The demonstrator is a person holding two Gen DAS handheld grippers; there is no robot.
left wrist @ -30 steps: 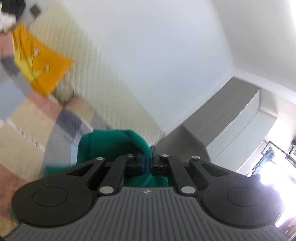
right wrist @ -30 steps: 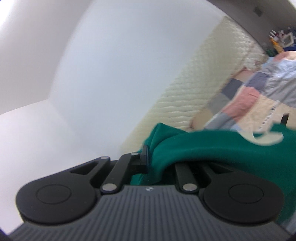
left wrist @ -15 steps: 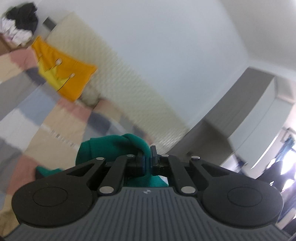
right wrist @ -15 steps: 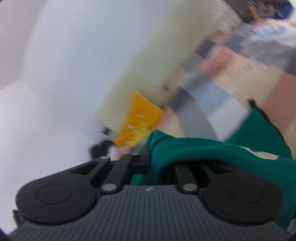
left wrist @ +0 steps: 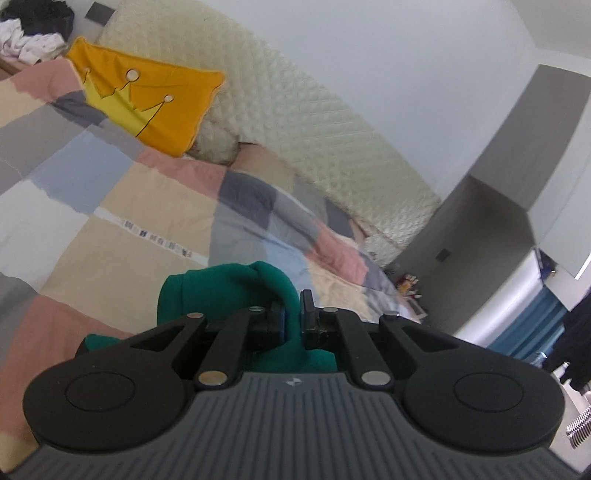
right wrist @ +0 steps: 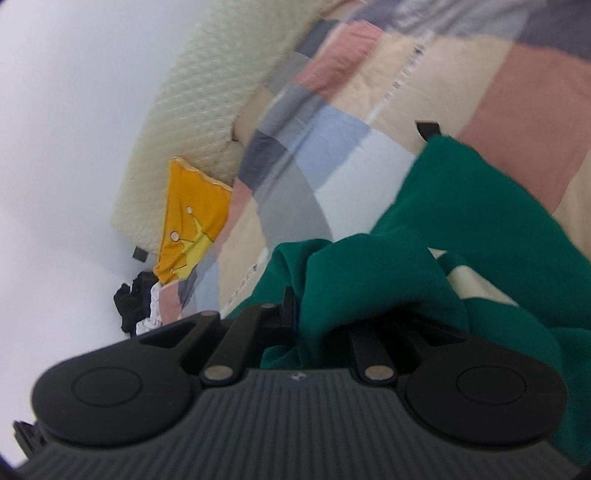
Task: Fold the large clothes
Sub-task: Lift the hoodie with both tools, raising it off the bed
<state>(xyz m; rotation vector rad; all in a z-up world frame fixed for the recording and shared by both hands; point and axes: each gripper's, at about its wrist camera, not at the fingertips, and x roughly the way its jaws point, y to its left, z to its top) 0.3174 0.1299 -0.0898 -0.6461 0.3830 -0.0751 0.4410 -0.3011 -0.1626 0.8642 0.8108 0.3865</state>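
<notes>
A dark green garment (left wrist: 229, 291) bunches up just ahead of my left gripper (left wrist: 291, 314), whose jaws are shut on a fold of it. In the right wrist view the same green garment (right wrist: 461, 229) drapes over my right gripper (right wrist: 299, 314) and hides its right finger. That gripper is shut on the cloth too. The garment hangs down and spreads to the right over the patchwork bed cover (right wrist: 517, 92). A cream patch (right wrist: 476, 284) shows on the green cloth.
The bed (left wrist: 110, 206) carries a quilt of pink, beige, grey and blue squares. An orange crown cushion (left wrist: 147, 103) leans on the cream quilted headboard (left wrist: 314, 122). Dark and white clothes (left wrist: 29, 33) are piled at the far corner. A grey wardrobe (left wrist: 498, 206) stands right.
Both grippers have dropped and tipped downward, still shut on the green garment. The views swung from wall and ceiling to the bed, and the garment now hangs lower, close to the quilt.
</notes>
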